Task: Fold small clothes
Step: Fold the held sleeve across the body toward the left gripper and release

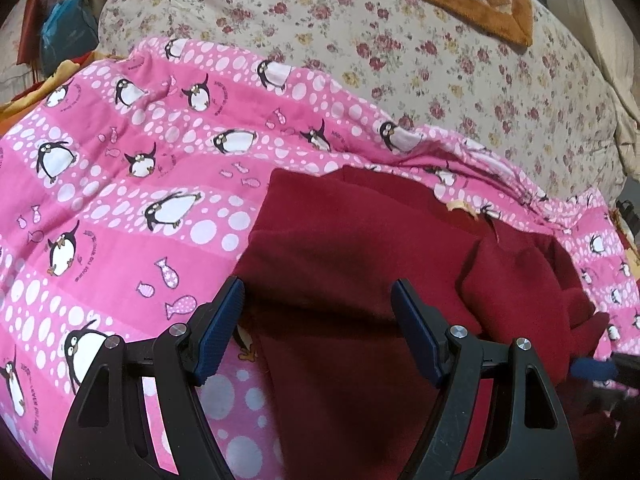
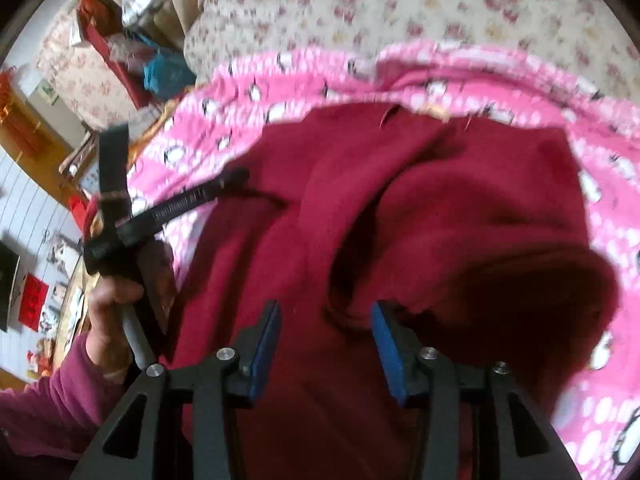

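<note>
In your left wrist view, the left gripper [image 1: 318,322] stood with its fingers [image 1: 222,326] well apart and nothing pressed between them. The dark red garment [image 1: 360,248] lay on the pink penguin blanket [image 1: 120,200] directly under and ahead of those fingers, its left edge running away from you just inside the left pad. A bunched part of it [image 1: 520,280] sat to the right of the right pad. The garment's near end ran out of the picture at the bottom, so you could not see its full length. A blue tip [image 1: 592,368] at the right edge was probably your other gripper, too cut off to be sure.

In your right wrist view, blurred throughout, the right gripper [image 2: 326,338] had its fingers [image 2: 386,348] partly apart, clamped on nothing. A raised fold of the garment [image 2: 460,220] curved just ahead of them, a dark hollow beneath it. Your left hand [image 2: 110,320] held the other tool at the garment's left edge, so the right gripper looked nearer that fold. The floral bedcover [image 2: 360,4] lay beyond.
</note>
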